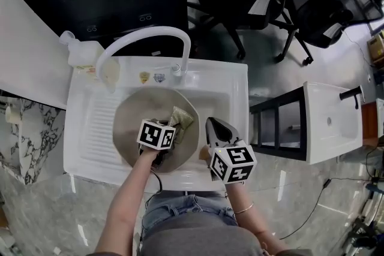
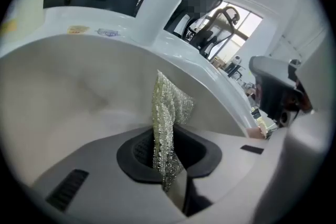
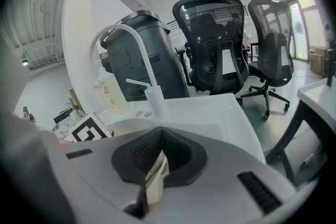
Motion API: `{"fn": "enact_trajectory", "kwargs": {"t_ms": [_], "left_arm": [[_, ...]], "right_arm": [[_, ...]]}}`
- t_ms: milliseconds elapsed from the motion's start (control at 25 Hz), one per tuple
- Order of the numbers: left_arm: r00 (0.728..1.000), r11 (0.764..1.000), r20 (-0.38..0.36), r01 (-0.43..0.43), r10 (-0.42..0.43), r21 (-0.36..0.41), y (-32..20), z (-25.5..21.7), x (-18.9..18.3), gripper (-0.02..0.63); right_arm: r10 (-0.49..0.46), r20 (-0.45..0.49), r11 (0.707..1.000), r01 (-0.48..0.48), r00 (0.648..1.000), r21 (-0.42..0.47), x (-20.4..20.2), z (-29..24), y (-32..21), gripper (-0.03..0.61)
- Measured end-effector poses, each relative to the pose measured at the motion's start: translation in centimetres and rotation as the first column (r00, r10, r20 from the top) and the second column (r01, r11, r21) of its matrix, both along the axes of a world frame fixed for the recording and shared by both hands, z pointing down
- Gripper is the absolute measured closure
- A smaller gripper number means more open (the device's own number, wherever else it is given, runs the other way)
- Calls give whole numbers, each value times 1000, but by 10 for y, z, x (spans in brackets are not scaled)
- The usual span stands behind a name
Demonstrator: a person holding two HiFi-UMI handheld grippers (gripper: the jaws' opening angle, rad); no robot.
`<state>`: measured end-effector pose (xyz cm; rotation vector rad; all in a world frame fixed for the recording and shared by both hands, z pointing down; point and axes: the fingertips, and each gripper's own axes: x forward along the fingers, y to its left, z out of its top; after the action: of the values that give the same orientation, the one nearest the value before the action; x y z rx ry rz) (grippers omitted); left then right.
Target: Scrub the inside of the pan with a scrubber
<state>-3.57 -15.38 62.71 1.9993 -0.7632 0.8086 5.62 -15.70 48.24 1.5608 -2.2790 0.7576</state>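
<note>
Far left of the head view there is a marbled surface, then the white sink (image 1: 239, 76) with its ribbed drainboard (image 1: 96, 129). A pale soap bottle (image 1: 77, 52) stands on the sink's upper-left corner, and its reddish label is too small to read. The white faucet (image 1: 144, 38) arches over the basin, its spout hanging just above the upper-left rim of the pan (image 1: 129, 120).

The grey pan sits in the basin and fills most of it, leaving open room only on the basin's right side. The left gripper (image 2: 167, 173) reaches into the pan from below, its jaws clamped on the glittery mesh scrubber (image 1: 182, 119). The scrubber stands up against the pan's inner wall, right of centre.

Two small stickers (image 1: 151, 77) on the back ledge cannot be read.

The right gripper (image 3: 155, 173) sits at the pan's right edge. Its jaws are pressed together, and only a thin pale sliver shows at the seam.

Further right are a black frame (image 1: 279, 129), a second white sink unit (image 1: 333, 123) and, at the upper right, office chairs (image 1: 312, 9).
</note>
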Motion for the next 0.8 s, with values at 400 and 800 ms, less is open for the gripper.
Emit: {"fn": "enact_trajectory", "kwargs": {"t_ms": [400,800], "left_arm": [[973,979,114,191,-198,72,-36,16,-33,549],[896,929,280,285,-346,238,-61,12,-84,549]], "right_arm": [[-5,-10,1000,5,1000,-12,-7,6,-11,568],[-24,-18,1000,24,1000,-12,-15,4,-11,568]]}}
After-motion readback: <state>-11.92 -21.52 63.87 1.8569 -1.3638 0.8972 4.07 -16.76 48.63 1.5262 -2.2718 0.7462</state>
